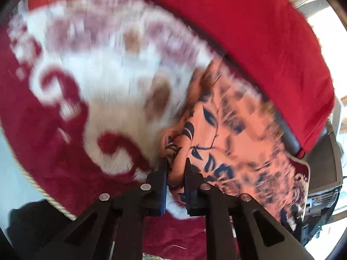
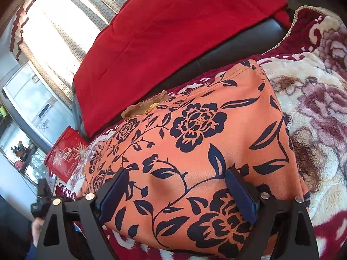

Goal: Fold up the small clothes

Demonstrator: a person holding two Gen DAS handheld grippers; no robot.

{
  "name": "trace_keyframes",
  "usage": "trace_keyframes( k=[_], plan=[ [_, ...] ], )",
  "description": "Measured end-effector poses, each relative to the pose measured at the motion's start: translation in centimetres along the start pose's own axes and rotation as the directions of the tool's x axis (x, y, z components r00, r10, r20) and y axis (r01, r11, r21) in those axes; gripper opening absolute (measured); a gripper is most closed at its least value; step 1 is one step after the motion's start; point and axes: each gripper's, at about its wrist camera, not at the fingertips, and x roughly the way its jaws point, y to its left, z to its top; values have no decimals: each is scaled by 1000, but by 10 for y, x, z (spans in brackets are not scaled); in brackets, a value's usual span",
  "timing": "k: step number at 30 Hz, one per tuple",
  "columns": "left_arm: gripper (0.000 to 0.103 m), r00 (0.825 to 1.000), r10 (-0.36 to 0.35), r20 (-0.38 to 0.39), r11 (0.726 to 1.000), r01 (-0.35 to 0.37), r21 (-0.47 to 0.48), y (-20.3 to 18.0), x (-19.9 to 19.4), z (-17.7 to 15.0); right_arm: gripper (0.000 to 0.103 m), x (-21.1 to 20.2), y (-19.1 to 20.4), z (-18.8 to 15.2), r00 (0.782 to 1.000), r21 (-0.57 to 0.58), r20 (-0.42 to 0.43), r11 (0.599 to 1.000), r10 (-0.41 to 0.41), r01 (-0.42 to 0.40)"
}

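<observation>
The orange garment (image 2: 195,147), printed with dark blue flowers and leaves, lies spread on a plush blanket (image 2: 314,117) of maroon, cream and mauve flowers, toward the blanket's far edge, where a corded trim runs beside a dark cushion surface. It looks thin, light and limp: it drapes over the pile without holding any shape and bunches readily, so it should lift with little effort but sag and slide if held at one point only. The best places to take it are the hemmed edges and corners, where the stitched border gives the pads something firmer than a single smooth layer. A small gathered frill of tan fabric (image 2: 143,108) sits at its far edge.

The left gripper (image 1: 175,169) has its jaws drawn close together on a bunched fold of the orange cloth at one end of the garment; the fabric is crumpled between the pads, and that view is blurred.

The right gripper (image 2: 180,192) stands with its jaws spread wide, low over the middle of the garment, one pad on each side of a flat stretch of print. It holds nothing; whether the tips touch the cloth I cannot tell.

Behind the blanket a red cloth (image 2: 173,32) covers the cushion, and a red box (image 2: 65,153) stands past the garment's end.
</observation>
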Motion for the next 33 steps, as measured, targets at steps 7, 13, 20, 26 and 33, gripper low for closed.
trace_keyframes(
  k=[7, 13, 20, 26, 33],
  plan=[
    [23, 976, 208, -69, 973, -200, 112, 2, 38, -12, 92, 1, -1, 1, 1000, -7, -4, 1000, 5, -5],
    [44, 986, 164, -15, 981, -162, 110, -1, 14, 3, 92, 1, -2, 2, 1000, -16, -10, 1000, 17, -17],
    [76, 990, 137, 20, 950, -137, 280, -46, 49, 70, 94, 2, 0, 2, 1000, -22, -9, 1000, 12, -12],
    [6, 965, 253, -71, 916, -216, 338, -72, 132, 126, 95, 3, 0, 3, 1000, -25, -12, 1000, 16, -16],
    [2, 955, 297, -8, 932, -288, 220, -51, 117, 126, 95, 3, -2, 5, 999, -17, -13, 999, 30, -30]
  ],
)
